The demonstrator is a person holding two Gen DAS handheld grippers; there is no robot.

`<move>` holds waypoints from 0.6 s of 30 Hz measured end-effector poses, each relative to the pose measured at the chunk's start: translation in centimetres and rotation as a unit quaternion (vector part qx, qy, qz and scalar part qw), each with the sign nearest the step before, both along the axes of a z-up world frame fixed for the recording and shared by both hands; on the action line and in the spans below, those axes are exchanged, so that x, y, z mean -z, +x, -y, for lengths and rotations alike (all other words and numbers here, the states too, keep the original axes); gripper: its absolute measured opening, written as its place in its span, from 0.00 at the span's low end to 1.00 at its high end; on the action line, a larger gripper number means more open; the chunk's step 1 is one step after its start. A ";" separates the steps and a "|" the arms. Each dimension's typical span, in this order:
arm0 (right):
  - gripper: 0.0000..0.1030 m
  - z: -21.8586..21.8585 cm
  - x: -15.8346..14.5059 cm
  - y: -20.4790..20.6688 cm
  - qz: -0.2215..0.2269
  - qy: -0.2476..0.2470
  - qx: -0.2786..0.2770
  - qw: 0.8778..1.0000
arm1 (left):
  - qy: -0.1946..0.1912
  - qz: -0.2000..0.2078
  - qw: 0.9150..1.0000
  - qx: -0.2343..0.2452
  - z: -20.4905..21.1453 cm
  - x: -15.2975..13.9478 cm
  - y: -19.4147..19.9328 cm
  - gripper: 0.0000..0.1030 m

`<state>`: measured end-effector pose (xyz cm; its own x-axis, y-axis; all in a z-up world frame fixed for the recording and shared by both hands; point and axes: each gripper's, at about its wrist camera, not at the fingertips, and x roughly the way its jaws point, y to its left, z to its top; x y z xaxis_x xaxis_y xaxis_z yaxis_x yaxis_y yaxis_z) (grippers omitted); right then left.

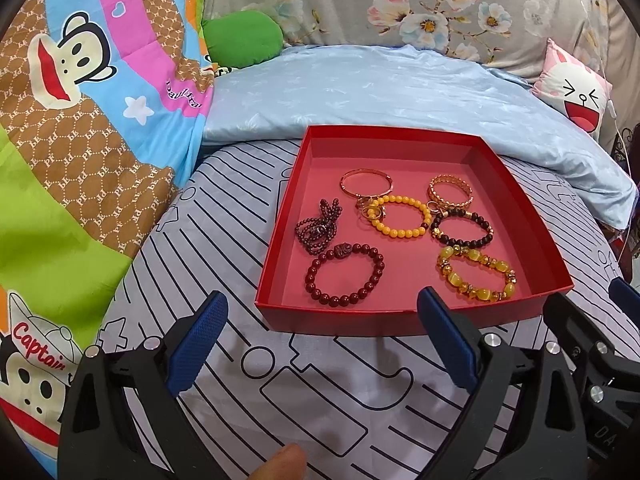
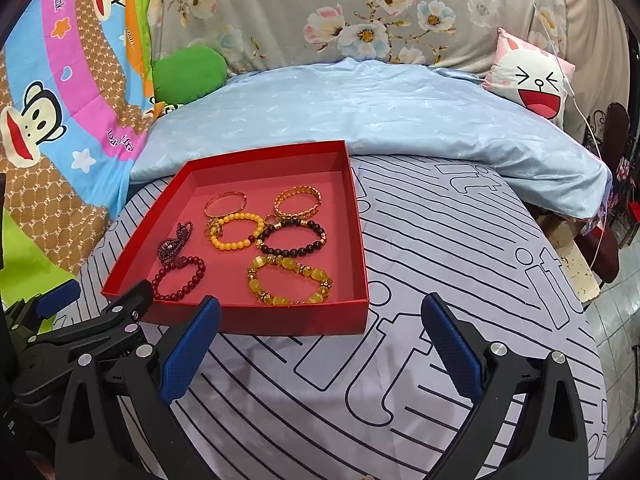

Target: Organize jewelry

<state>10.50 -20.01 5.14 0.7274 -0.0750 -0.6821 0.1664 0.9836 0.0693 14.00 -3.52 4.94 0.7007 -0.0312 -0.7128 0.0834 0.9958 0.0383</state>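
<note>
A shallow red box [image 1: 400, 322] [image 2: 256, 322] lies on the striped bed sheet and holds several bracelets: a dark red bead bracelet [image 1: 346, 276] [image 2: 178, 278], a yellow bead one [image 1: 400, 216] [image 2: 236, 230], a black bead one [image 1: 462, 228] [image 2: 292, 238], a yellow stone one [image 1: 476, 278] [image 2: 290, 282], two gold bangles [image 1: 366, 182] [image 1: 450, 192] and a dark bead string [image 1: 318, 226]. My left gripper [image 1: 322, 340] is open and empty just before the box's near wall. My right gripper [image 2: 320, 344] is open and empty at the box's near right corner.
A light blue folded quilt [image 1: 400, 88] [image 2: 360, 112] lies behind the box. A cartoon monkey blanket [image 1: 80, 120] rises at the left, a green cushion [image 1: 240, 38] and a pink face pillow [image 2: 536, 76] at the back. The bed's edge drops off at the right [image 2: 588, 280].
</note>
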 end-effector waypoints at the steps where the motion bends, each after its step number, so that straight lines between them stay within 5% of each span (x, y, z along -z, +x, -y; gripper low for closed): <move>1: 0.94 0.0 0.0 0.0 0.000 -0.001 0.000 1.000 | 0.001 0.000 1.000 0.001 0.0 0.0 0.0 0.89; 18: 0.94 -0.1 0.1 0.0 -0.001 -0.002 0.001 1.000 | -0.001 0.000 1.000 0.002 0.0 0.0 -0.1 0.89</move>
